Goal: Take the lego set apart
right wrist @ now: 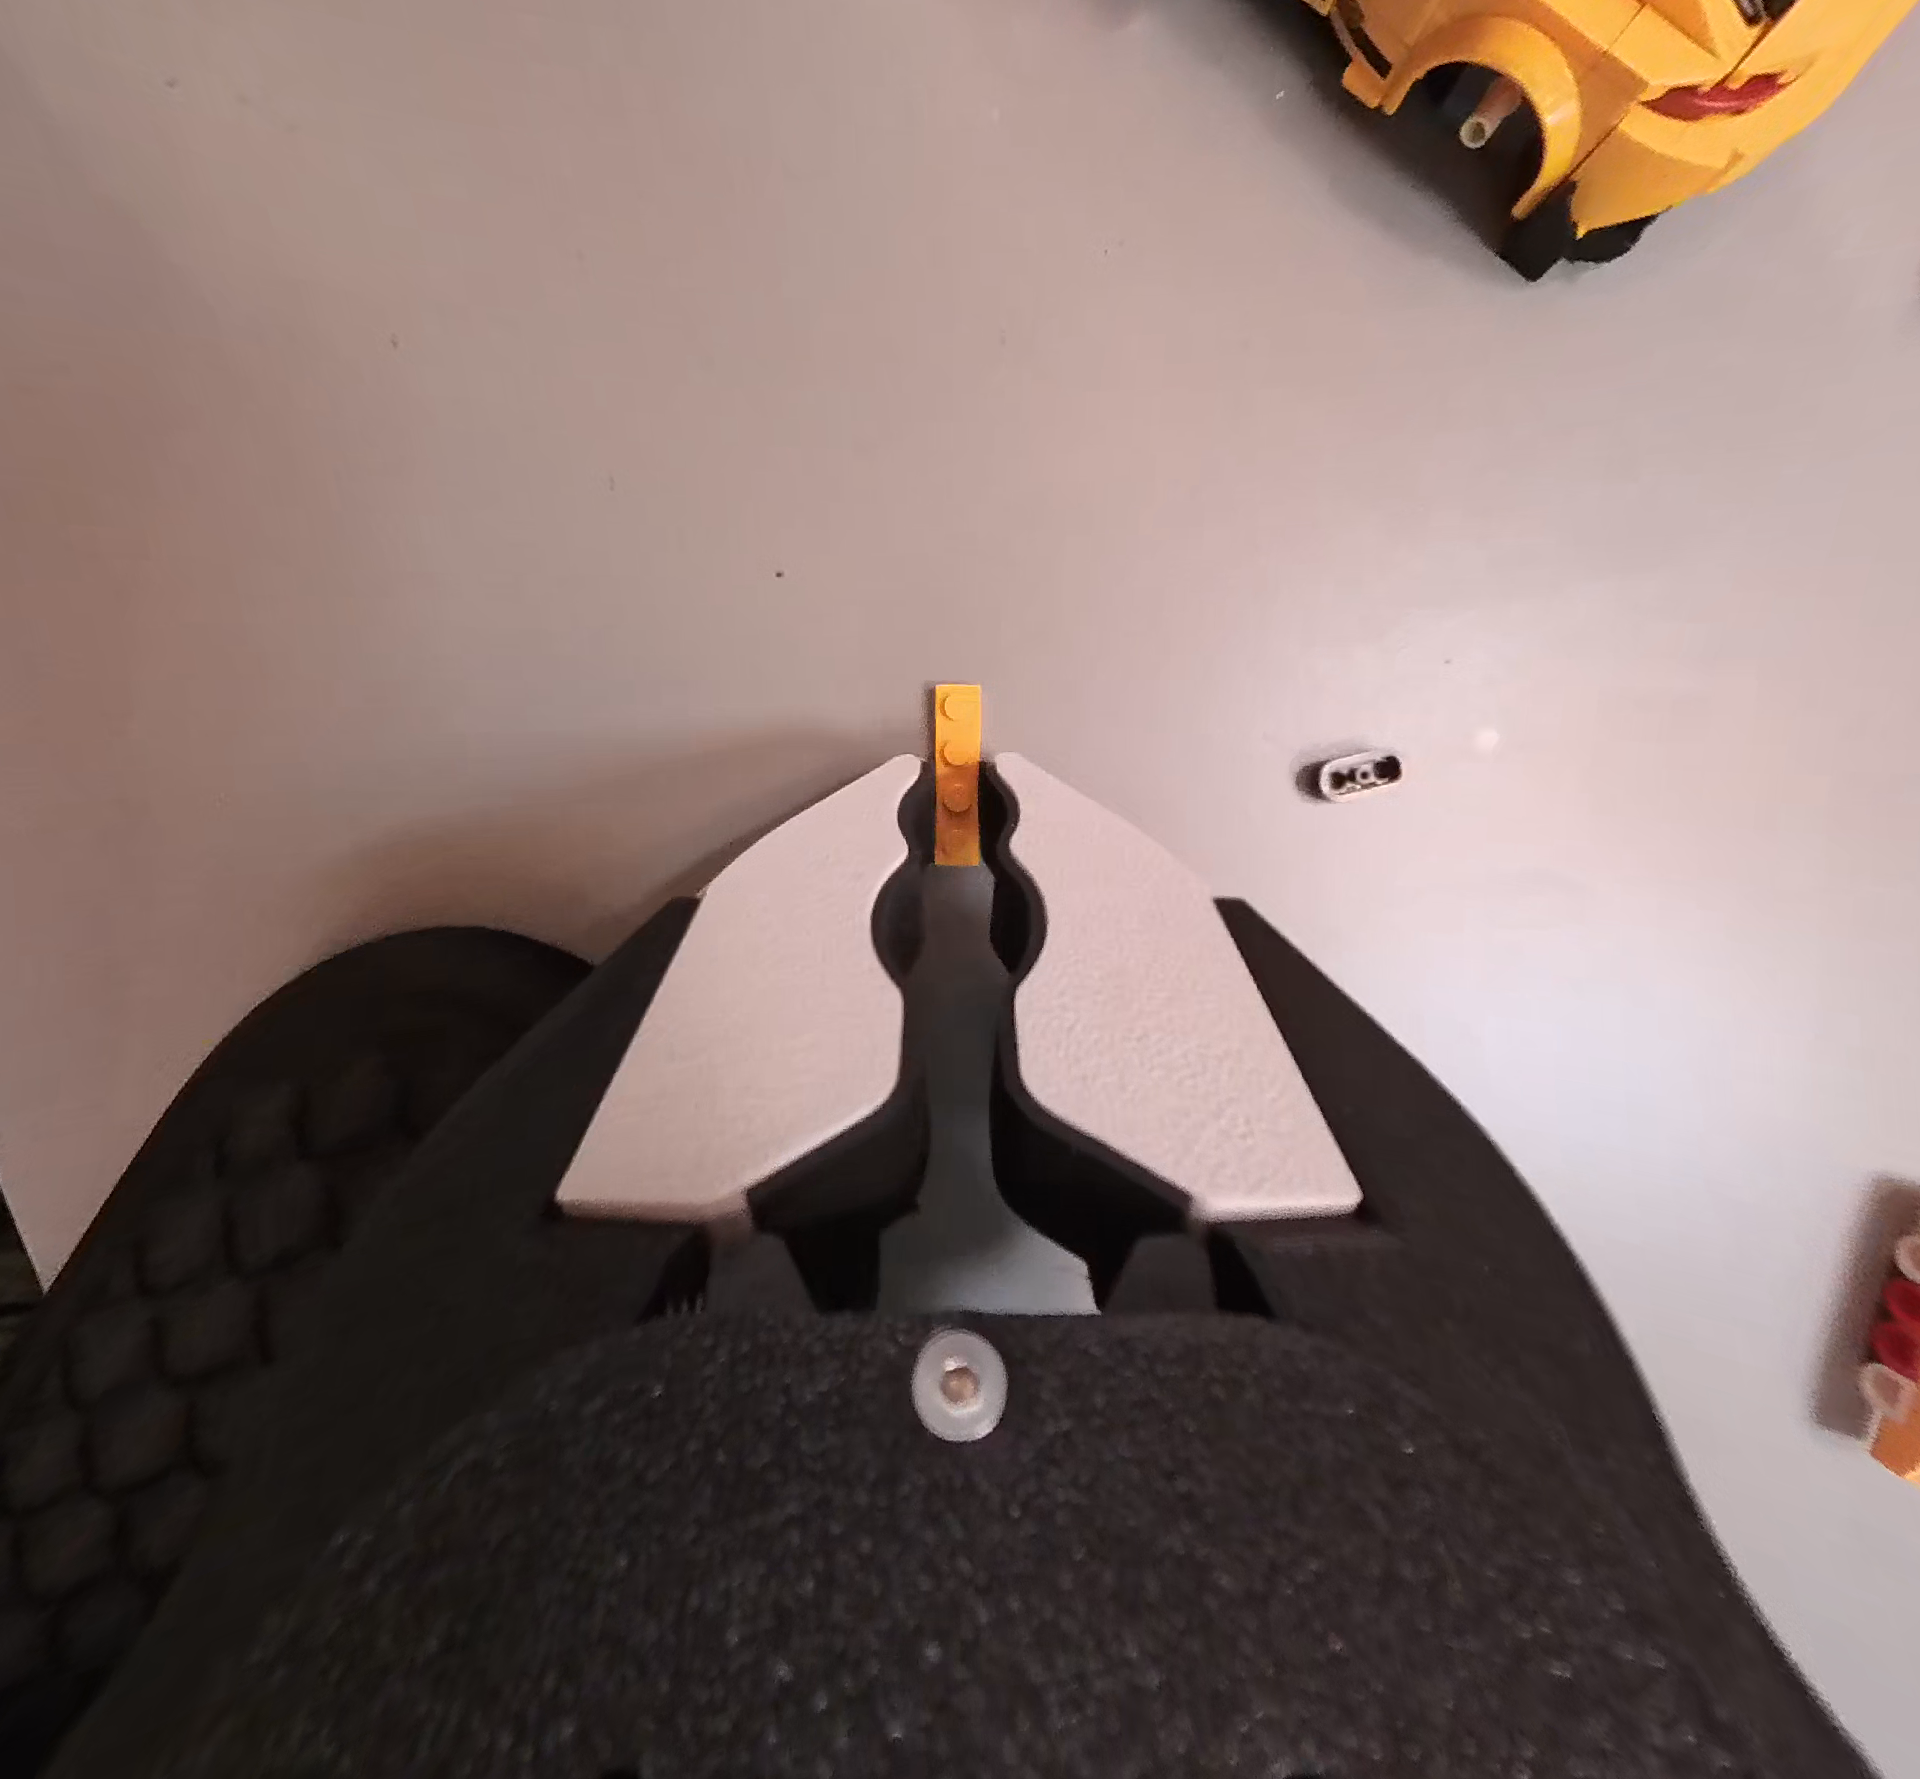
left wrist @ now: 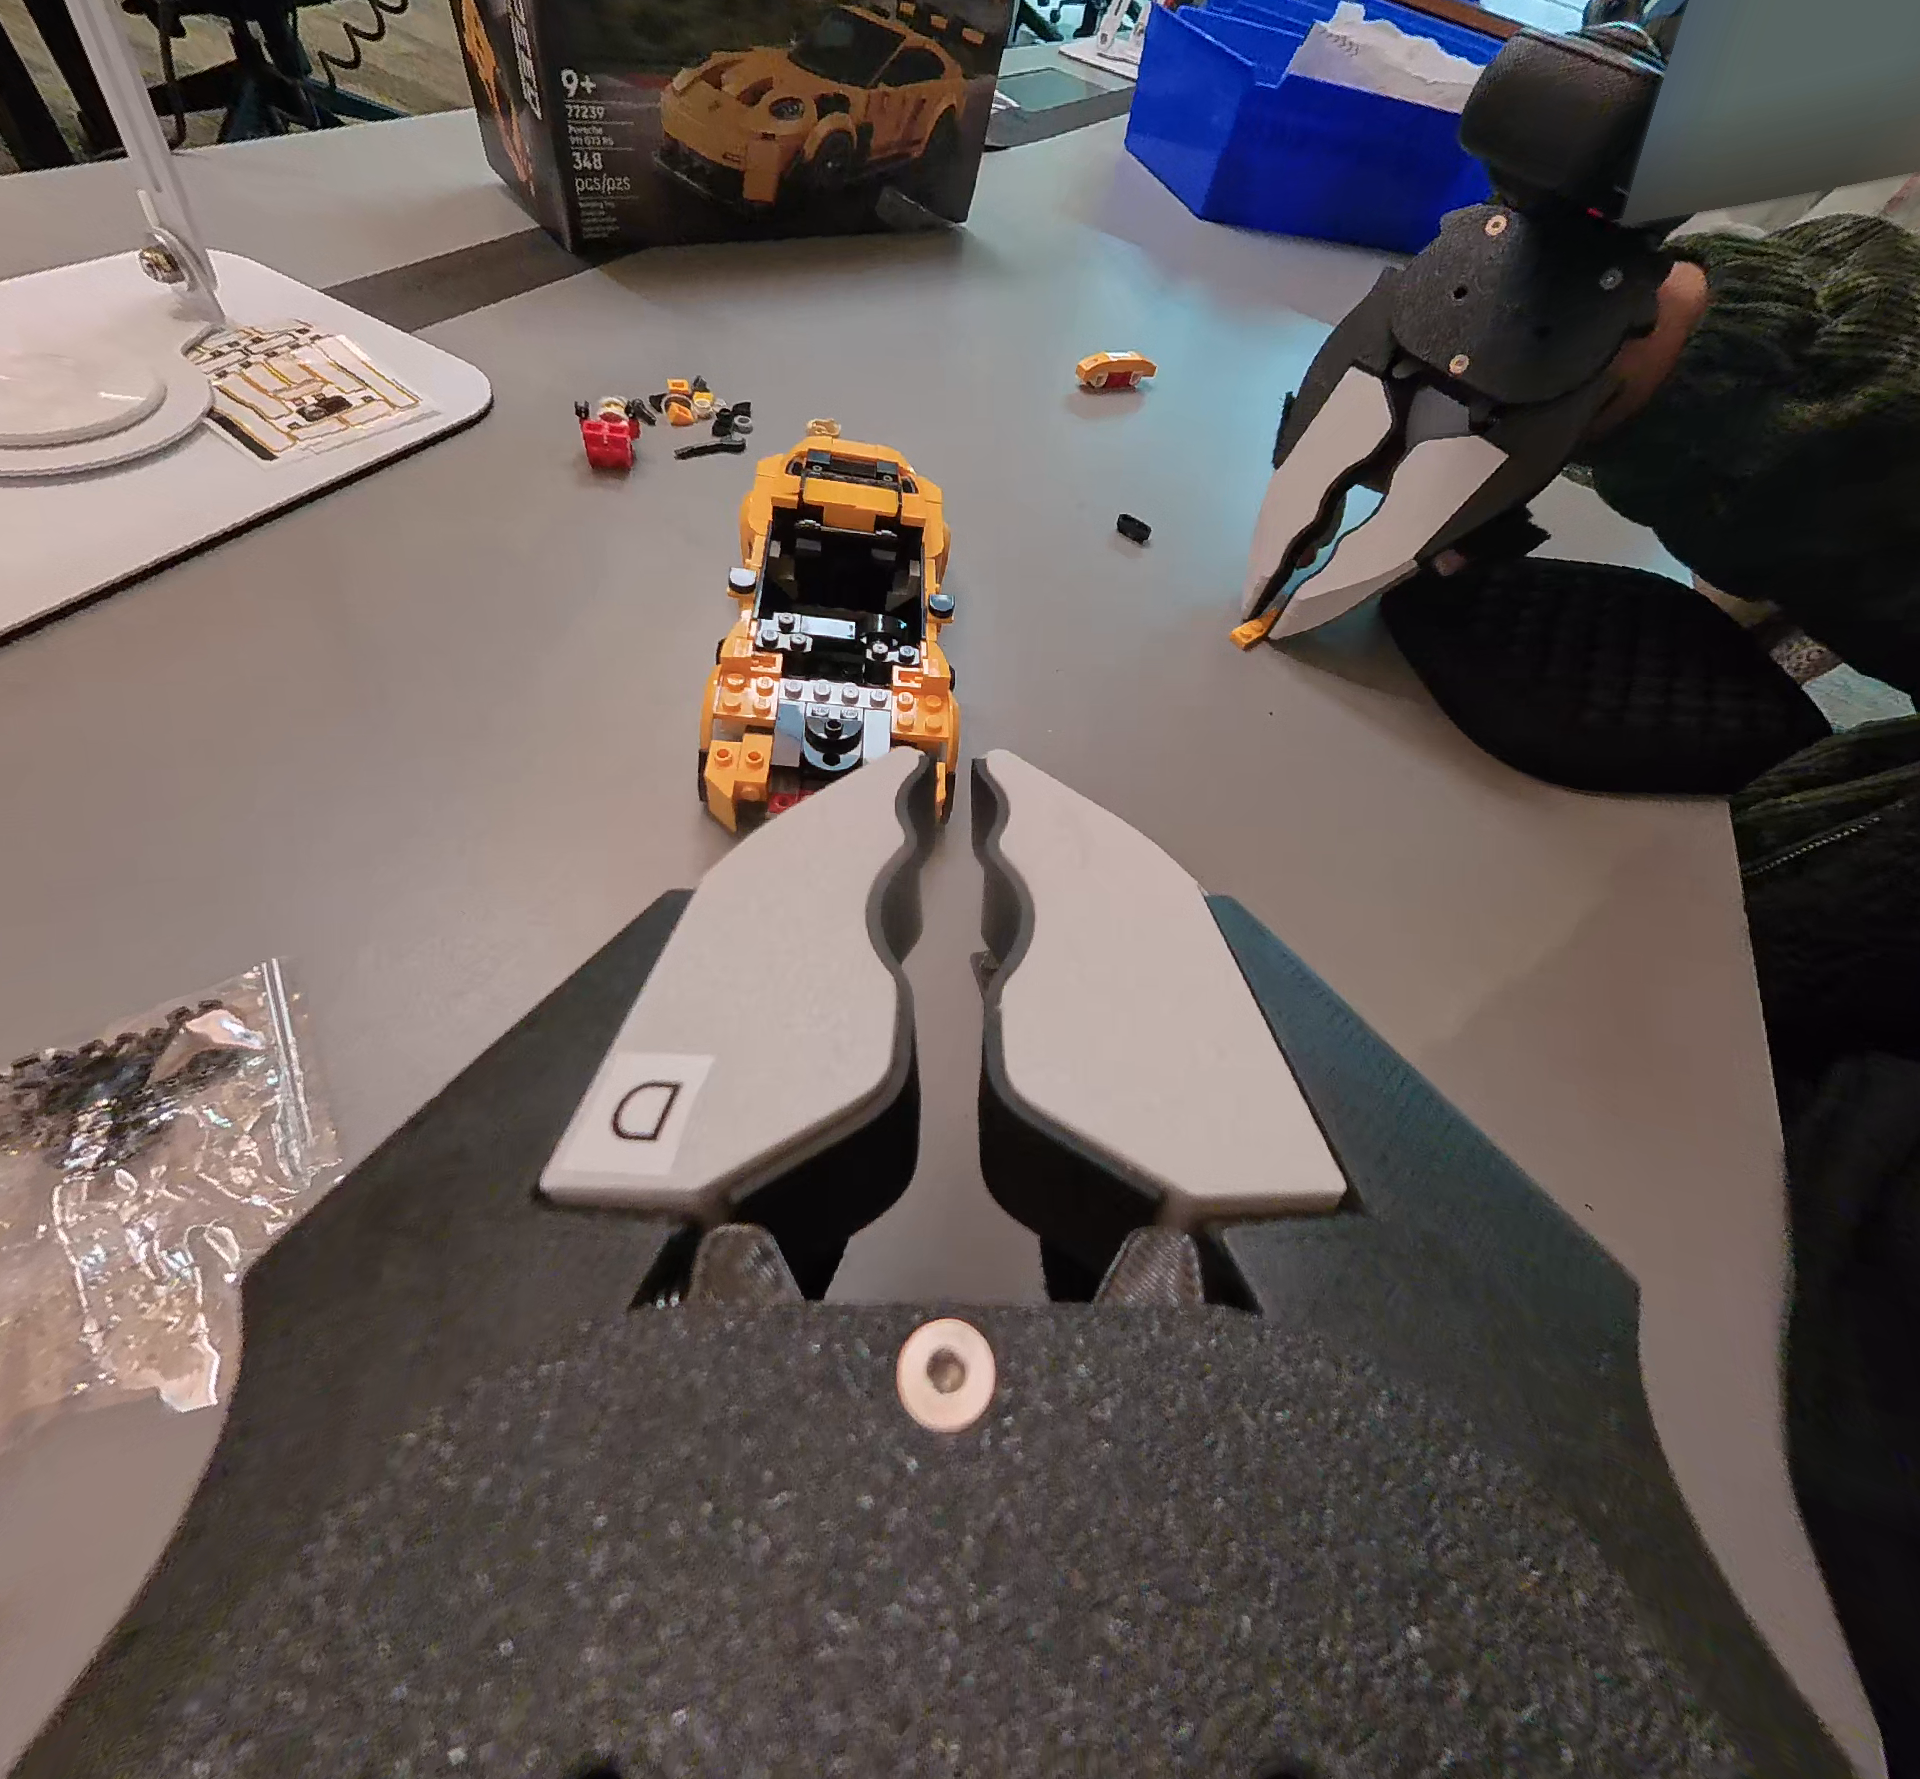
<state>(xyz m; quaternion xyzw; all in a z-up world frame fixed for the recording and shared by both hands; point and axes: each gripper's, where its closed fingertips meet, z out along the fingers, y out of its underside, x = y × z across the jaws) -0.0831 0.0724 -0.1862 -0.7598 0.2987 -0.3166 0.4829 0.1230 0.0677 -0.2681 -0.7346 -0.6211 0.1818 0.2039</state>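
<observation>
The yellow lego car [left wrist: 831,628], its roof off and studs exposed, sits mid-table; it also shows top right in the right wrist view [right wrist: 1558,15]. My left gripper [left wrist: 951,773] is closed to a narrow gap at the car's near right corner and seems to pinch it. My right gripper [right wrist: 958,773] is shut on a thin yellow plate [right wrist: 957,742], with its tips down at the table right of the car. From the left wrist view, the right gripper [left wrist: 1270,623] holds the plate [left wrist: 1250,633] against the tabletop.
Loose parts [left wrist: 665,420] lie beyond the car, with a small yellow-red piece [left wrist: 1115,370] and a black piece [left wrist: 1132,529] to the right. The set's box [left wrist: 727,46], blue bins [left wrist: 1299,129], a white lamp base [left wrist: 208,399], a plastic bag [left wrist: 135,1158] and a black pad [left wrist: 1590,669] surround them. Some 25 cm of space lies between my two pairs of fingers. The left gripper is farther from the black piece [left wrist: 1132,529], some 25 cm, than the right, some 6 cm. My right wrist view [right wrist: 1349,781] looks at it from another angle.
</observation>
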